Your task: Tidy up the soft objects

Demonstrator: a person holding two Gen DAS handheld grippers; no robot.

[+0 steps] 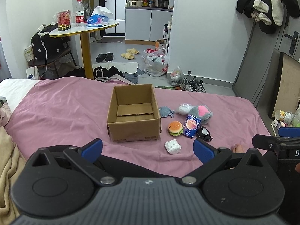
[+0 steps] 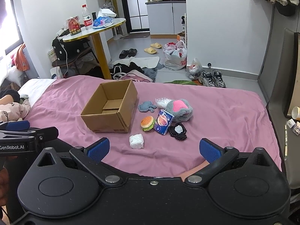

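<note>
Nothing's packed yet: the box (image 1: 134,113) sits empty, 7 soft things lie beside it, both grippers (image 1: 148,148) (image 2: 154,149) spread wide.

Beyond the bed's pink sheet (image 1: 65,103), a round gold-rimmed surface (image 1: 84,30) carries a water bottle (image 1: 79,12) and a tissue pack (image 1: 97,19). On the floor lie black slippers (image 1: 104,57), yellow slippers (image 1: 130,53), a white plastic bag (image 1: 156,63) and sneakers (image 1: 193,85). Dark coats (image 1: 266,5) hang on the right wall.
</note>
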